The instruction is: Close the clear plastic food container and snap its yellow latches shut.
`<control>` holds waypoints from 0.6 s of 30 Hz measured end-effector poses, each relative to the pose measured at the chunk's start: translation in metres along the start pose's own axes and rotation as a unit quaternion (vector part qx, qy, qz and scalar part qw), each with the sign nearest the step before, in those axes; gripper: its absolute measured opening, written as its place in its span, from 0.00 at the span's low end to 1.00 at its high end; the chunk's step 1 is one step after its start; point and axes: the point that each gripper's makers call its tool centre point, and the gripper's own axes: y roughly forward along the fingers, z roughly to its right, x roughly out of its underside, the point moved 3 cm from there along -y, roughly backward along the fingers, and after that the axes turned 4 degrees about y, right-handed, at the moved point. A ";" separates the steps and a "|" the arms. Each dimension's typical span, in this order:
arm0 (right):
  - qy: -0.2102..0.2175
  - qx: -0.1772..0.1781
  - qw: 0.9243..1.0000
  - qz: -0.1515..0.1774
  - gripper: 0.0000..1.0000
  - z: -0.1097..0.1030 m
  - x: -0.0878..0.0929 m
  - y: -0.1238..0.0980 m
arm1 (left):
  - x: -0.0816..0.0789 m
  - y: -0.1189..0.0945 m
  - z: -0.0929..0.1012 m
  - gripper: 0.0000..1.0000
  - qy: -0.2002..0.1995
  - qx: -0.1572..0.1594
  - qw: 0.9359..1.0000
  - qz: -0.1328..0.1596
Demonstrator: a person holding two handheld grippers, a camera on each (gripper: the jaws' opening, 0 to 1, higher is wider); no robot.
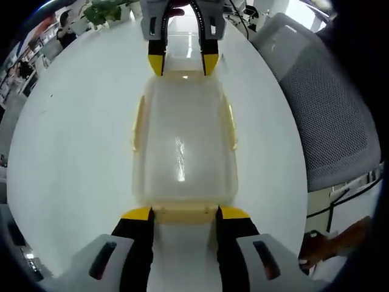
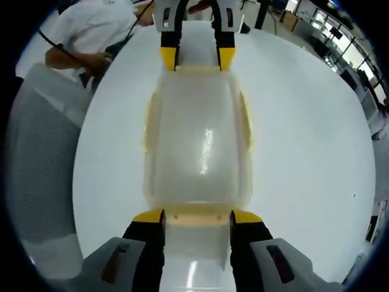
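The clear plastic container (image 1: 182,140) lies lengthwise on the white table (image 1: 73,152) with its lid on. Yellow side latches (image 1: 138,125) run along both long edges. My left gripper (image 1: 185,213) is open, its yellow-tipped jaws flanking the yellow end latch (image 1: 185,214) at the near end. My right gripper (image 1: 183,64) stands open at the far end, facing me. In the right gripper view the same container (image 2: 197,140) shows reversed: the right gripper (image 2: 197,216) straddles its near end latch (image 2: 197,216), the left gripper (image 2: 197,59) sits at the far end, and side latches (image 2: 246,121) lie against the walls.
A grey mesh chair (image 1: 328,103) stands just off the table edge, also seen as the chair (image 2: 42,170) on the left. A person in a white shirt (image 2: 91,30) sits beyond the table. A hand (image 1: 331,243) shows low right. A green plant (image 1: 106,9) stands far back.
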 end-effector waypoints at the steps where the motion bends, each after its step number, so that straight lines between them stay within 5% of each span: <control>1: 0.000 -0.001 1.000 0.000 0.41 0.000 0.000 0.000 | 0.000 0.000 0.001 0.40 0.000 0.000 1.000 -0.003; 18: 0.009 0.005 1.000 -0.010 0.40 -0.001 -0.001 -0.001 | 0.001 0.000 0.001 0.39 -0.005 -0.003 1.000 -0.009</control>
